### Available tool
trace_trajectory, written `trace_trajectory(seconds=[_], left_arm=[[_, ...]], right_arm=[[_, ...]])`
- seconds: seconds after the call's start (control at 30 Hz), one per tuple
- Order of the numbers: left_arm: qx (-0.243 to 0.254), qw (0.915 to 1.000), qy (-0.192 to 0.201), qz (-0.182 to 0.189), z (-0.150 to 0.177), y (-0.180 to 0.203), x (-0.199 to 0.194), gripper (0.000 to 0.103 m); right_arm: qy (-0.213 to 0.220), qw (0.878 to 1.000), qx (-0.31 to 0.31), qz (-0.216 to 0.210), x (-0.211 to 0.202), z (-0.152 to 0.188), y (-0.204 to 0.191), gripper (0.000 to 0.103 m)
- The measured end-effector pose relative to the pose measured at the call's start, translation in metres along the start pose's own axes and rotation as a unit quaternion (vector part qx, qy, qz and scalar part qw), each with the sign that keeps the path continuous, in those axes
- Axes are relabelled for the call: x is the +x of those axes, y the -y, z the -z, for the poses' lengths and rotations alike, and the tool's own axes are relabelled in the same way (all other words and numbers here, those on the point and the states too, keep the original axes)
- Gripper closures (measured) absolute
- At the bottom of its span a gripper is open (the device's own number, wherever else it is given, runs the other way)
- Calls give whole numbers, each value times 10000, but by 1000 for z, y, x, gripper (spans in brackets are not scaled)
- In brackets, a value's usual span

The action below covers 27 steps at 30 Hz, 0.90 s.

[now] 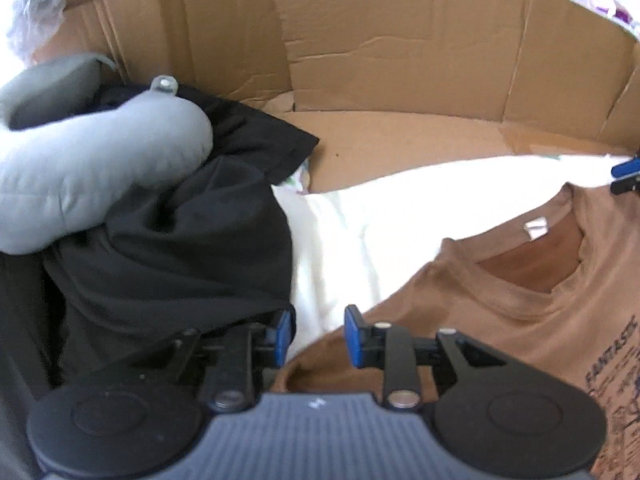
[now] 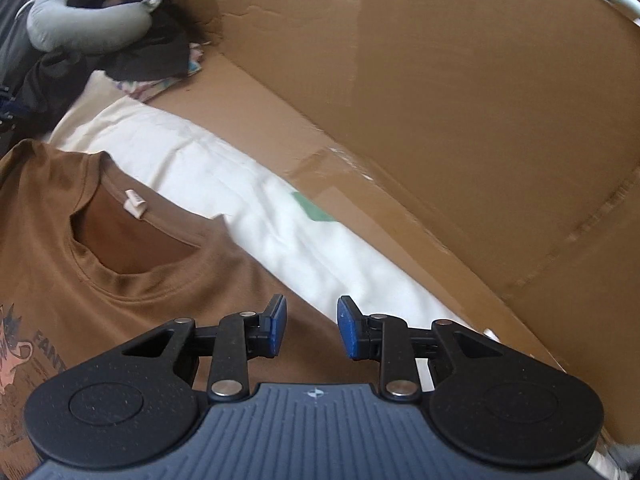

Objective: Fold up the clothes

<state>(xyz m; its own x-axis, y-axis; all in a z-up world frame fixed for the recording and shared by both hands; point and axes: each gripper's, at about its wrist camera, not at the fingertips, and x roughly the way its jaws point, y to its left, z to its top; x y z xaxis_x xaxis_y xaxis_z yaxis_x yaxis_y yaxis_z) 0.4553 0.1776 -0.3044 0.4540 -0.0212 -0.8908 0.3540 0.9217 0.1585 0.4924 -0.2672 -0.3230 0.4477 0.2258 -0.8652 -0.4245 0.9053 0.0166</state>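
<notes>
A: Left wrist view first: what lies around the shirt?

B: A heap of black crumpled cloth [image 1: 192,248] fills the left side, with a grey padded U-shaped neck pillow [image 1: 92,176] resting on top of it. Flattened brown cardboard walls [image 1: 400,52] stand along the far side, and a white sheet [image 1: 380,216] covers the surface between the black heap and the shirt.

A: Anything blocking the shirt itself?

B: Nothing lies on it. The black heap sits just left of the left gripper [image 1: 317,338], apart from the shirt.

A: And the shirt?

B: A brown crew-neck T-shirt [image 1: 500,304] lies spread front-up on the white sheet, collar toward the far side, a small white label [image 2: 134,202] inside the neck. Dark printed lettering and a drawing [image 1: 616,384] mark the chest. The cloth is mostly flat with soft wrinkles near the shoulder.

A: The grippers?

B: The left gripper hovers over the near left shoulder edge, blue pads parted, nothing between them. The right gripper [image 2: 312,328] hangs over the other shoulder, where brown cloth meets the white sheet, its jaws likewise apart and empty.
</notes>
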Motion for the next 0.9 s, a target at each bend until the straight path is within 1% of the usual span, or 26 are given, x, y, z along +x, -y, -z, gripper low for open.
trace_trajectory(seconds=[0.13, 0.23, 0.33, 0.37, 0.43, 0.53, 0.67, 0.7, 0.73, 0.77, 0.8, 0.87, 0.9], left_arm=[[-127, 9990, -429, -96, 3, -15, 1, 75], [-149, 9990, -412, -46, 9, -27, -17, 76], [-277, 9995, 67, 142, 7, -34, -46, 79], [-317, 9989, 232, 270, 6, -34, -53, 79], [-335, 9972, 439, 500, 1, -28, -58, 80], [-67, 9969, 490, 608, -10, -6, -44, 79], [-8, 9955, 252, 917, -19, 21, -1, 77], [40, 9951, 247, 952, -19, 27, 8, 75], [91, 9948, 249, 981, -18, 34, 18, 69], [141, 9945, 251, 1011, -17, 40, 27, 58], [192, 9941, 252, 1041, -16, 46, 37, 56], [257, 9945, 198, 1001, -16, 55, 50, 57], [226, 9939, 144, 1067, -16, 57, 56, 58]], right_arm=[[41, 10000, -5, -78, 6, -6, -6, 68], [51, 9999, -3, -99, 9, -7, -8, 68], [77, 9999, 29, -118, 12, -8, -8, 68], [91, 9998, 44, -142, 12, -8, -8, 68], [100, 9998, 55, -175, 14, -8, -9, 68], [49, 9998, 39, -166, 18, -9, -10, 68], [34, 9998, 45, -206, 22, -13, -11, 68], [28, 9997, 45, -224, 23, -13, -12, 68], [14, 9997, 35, -223, 24, -14, -12, 68], [1, 9998, 26, -222, 26, -14, -13, 68], [-11, 9997, 11, -223, 27, -15, -14, 68], [-23, 9997, -44, -242, 29, -15, -16, 68], [-29, 9997, -71, -251, 29, -16, -17, 68]])
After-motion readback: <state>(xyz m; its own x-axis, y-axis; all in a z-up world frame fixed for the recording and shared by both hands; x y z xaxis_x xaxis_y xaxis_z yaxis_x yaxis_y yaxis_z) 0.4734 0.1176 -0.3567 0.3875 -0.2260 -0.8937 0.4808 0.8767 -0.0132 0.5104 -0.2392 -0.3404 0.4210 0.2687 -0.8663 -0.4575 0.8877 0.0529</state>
